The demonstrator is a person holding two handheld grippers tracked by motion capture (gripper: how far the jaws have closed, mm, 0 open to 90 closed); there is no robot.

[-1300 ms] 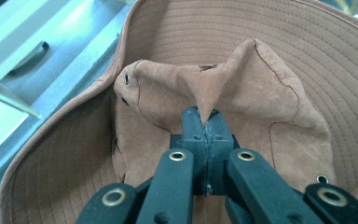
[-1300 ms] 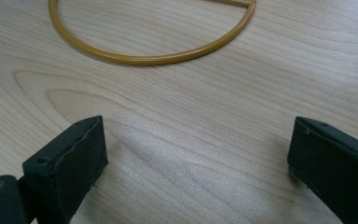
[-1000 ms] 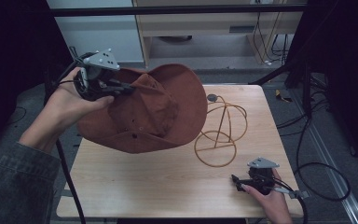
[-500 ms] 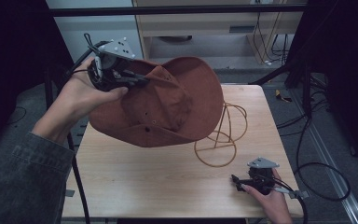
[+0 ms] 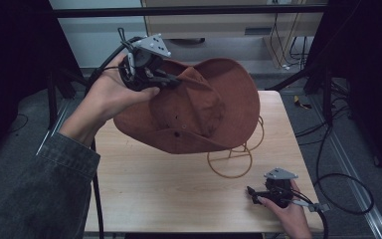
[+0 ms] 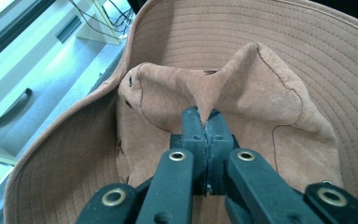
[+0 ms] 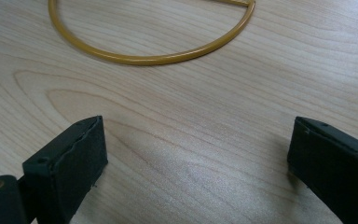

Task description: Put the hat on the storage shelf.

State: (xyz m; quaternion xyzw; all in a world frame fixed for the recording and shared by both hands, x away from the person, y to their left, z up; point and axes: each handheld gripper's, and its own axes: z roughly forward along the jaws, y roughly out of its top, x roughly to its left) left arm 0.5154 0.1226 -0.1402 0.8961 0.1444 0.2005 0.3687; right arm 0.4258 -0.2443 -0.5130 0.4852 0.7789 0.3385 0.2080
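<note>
A brown suede wide-brimmed hat point(image 5: 204, 109) hangs in the air over the back of the wooden table point(image 5: 169, 199), tilted with its crown facing me. My left gripper point(image 5: 171, 79) is shut on a pinched fold of the crown point(image 6: 242, 88), and the jaws of the left gripper point(image 6: 206, 119) meet on the fabric. A gold wire hat stand point(image 5: 231, 162) sits under the hat's right side, its top hidden by the brim. My right gripper point(image 5: 252, 191) rests open on the table near the front right corner. Nothing lies between the jaws of the right gripper point(image 7: 196, 140), and the stand's base ring point(image 7: 144, 58) lies just ahead of them.
A pale cabinet with a drawer point(image 5: 214, 27) stands behind the table. Black frame posts point(image 5: 323, 74) and cables point(image 5: 343, 184) run along the floor at the right. Bare wood lies at the front left of the table.
My left hand has carried the hat to the right and a little up, so the brim now covers the top of the wire stand. The right gripper has stayed put.
</note>
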